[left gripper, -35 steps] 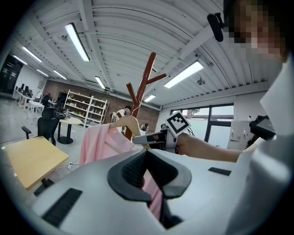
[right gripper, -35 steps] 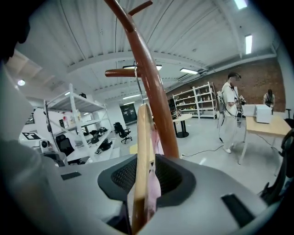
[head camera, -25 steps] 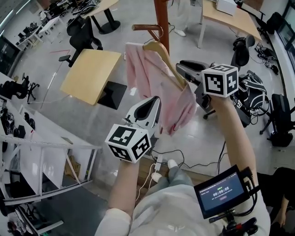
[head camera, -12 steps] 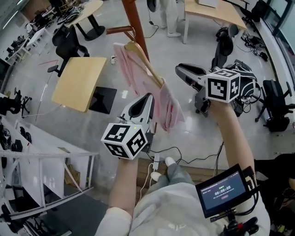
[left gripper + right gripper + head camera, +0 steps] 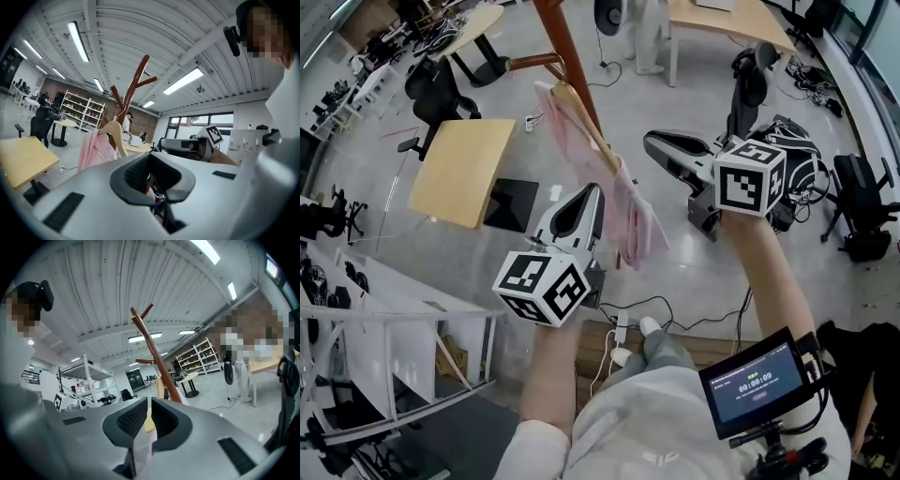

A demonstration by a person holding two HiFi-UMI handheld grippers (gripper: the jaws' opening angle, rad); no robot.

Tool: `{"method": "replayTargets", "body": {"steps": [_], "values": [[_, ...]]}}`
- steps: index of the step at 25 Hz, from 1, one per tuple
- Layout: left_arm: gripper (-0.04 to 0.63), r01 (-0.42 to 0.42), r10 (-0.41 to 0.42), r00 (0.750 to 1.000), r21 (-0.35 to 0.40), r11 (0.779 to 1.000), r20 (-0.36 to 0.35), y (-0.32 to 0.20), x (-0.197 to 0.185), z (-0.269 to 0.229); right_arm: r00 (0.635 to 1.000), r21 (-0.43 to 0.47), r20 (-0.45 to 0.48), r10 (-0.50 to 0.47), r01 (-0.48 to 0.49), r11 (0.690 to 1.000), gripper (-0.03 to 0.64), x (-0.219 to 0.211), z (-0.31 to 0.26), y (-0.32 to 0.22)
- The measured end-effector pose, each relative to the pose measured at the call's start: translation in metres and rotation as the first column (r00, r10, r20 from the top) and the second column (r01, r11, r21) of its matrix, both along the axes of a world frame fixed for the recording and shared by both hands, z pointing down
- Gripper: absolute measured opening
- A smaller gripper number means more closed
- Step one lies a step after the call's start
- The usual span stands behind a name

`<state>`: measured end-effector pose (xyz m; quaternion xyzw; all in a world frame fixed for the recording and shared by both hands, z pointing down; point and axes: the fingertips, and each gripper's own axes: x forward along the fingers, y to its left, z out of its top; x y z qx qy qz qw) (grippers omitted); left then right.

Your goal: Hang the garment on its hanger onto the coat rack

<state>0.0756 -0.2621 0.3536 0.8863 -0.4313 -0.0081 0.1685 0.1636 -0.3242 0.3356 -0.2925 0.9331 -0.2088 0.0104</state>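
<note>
While the left gripper (image 5: 586, 197) stays clenched on the pink garment (image 5: 633, 211) and the right gripper (image 5: 148, 414) on the hanger (image 5: 591, 131) end, the hanger has come beside the coat rack (image 5: 567, 42), just under its peg (image 5: 530, 64); I cannot tell if the hook sits.

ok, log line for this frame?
phase: hanging | left gripper: shut on garment | right gripper: shut on hanger | hanger: tilted, near rack

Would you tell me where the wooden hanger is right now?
The wooden hanger sits upper centre in the head view, carrying the pink garment, its top beside the coat rack pole, ahead of the left tool.
</note>
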Motion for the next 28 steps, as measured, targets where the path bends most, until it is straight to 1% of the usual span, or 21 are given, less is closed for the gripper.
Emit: {"method": "replayTargets", "body": {"steps": [4,8,11,13,16,20,22,25,28], "values": [[0.005,0.052,-0.051,0.999,0.03,0.998,-0.015,0.012,-0.026,-0.02,0.996,0.058,0.025,-0.086,0.085,0.995,0.038,-0.033,-0.029,0.014],[0.005,0.16,-0.161,0.987,0.086,0.983,0.005,0.031,-0.067,-0.045,0.979,0.116,0.06,-0.196,0.188,0.975,0.038,-0.079,-0.065,0.032],[0.005,0.24,-0.245,0.969,0.125,0.963,0.026,0.05,-0.104,-0.063,0.95,0.167,0.088,-0.299,0.281,0.945,0.038,-0.124,-0.089,0.049],[0.005,0.299,-0.306,0.952,0.15,0.942,0.024,0.066,-0.134,-0.074,0.924,0.207,0.081,-0.374,0.351,0.913,0.038,-0.16,-0.101,0.063],[0.005,0.398,-0.407,0.913,0.178,0.9,0.019,0.094,-0.18,-0.086,0.867,0.251,0.073,-0.493,0.462,0.851,0.038,-0.215,-0.114,0.086],[0.005,0.522,-0.539,0.842,0.205,0.828,0.035,0.137,-0.232,-0.097,0.771,0.28,0.089,-0.63,0.588,0.759,0.038,-0.277,-0.128,0.126],[0.005,0.581,-0.603,0.797,0.217,0.784,0.044,0.163,-0.256,-0.102,0.712,0.294,0.091,-0.696,0.649,0.702,0.038,-0.308,-0.134,0.152],[0.005,0.666,-0.688,0.724,0.22,0.713,0.038,0.206,-0.291,-0.107,0.609,0.303,0.089,-0.788,0.738,0.603,0.038,-0.354,-0.137,0.197],[0.005,0.716,-0.74,0.672,0.229,0.659,0.031,0.25,-0.319,-0.11,0.505,0.295,0.096,-0.858,0.809,0.509,0.038,-0.394,-0.134,0.247]]}}
